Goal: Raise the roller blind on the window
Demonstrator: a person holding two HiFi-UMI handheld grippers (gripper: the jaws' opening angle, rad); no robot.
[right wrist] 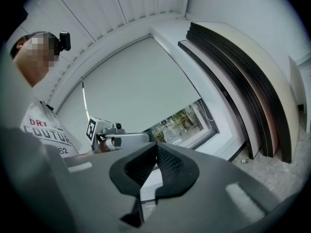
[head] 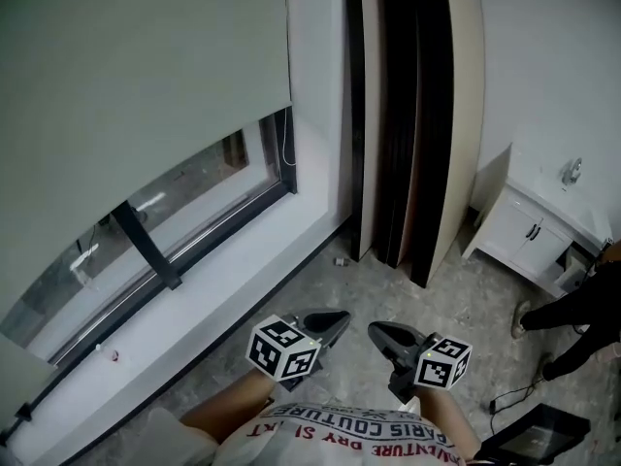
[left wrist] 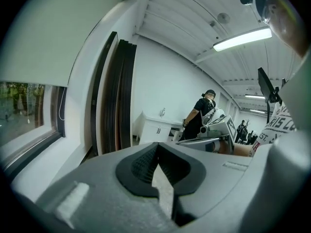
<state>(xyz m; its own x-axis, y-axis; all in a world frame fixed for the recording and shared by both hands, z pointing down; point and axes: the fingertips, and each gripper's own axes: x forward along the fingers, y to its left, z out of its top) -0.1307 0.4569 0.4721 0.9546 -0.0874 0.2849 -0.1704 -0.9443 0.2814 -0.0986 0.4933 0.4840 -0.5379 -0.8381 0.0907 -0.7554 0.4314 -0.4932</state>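
My left gripper [head: 335, 318] and right gripper [head: 380, 333] both have their jaws pressed together with nothing between them, held low and close to my body, well apart from the window. The pale grey fabric roller blind [head: 126, 76] hangs over most of the dark-framed window [head: 194, 202], leaving only a lower strip of glass bare. I judge the raising as not yet started: the thin white pull cord [head: 288, 149] at the blind's right edge is ungripped, so reaching, gripping and pulling it all remain. The left gripper view alone shows a person in dark clothes [left wrist: 201, 113] beside the white cabinet [left wrist: 153, 127], whereas the right gripper view shows the blind's full drop from the ceiling.
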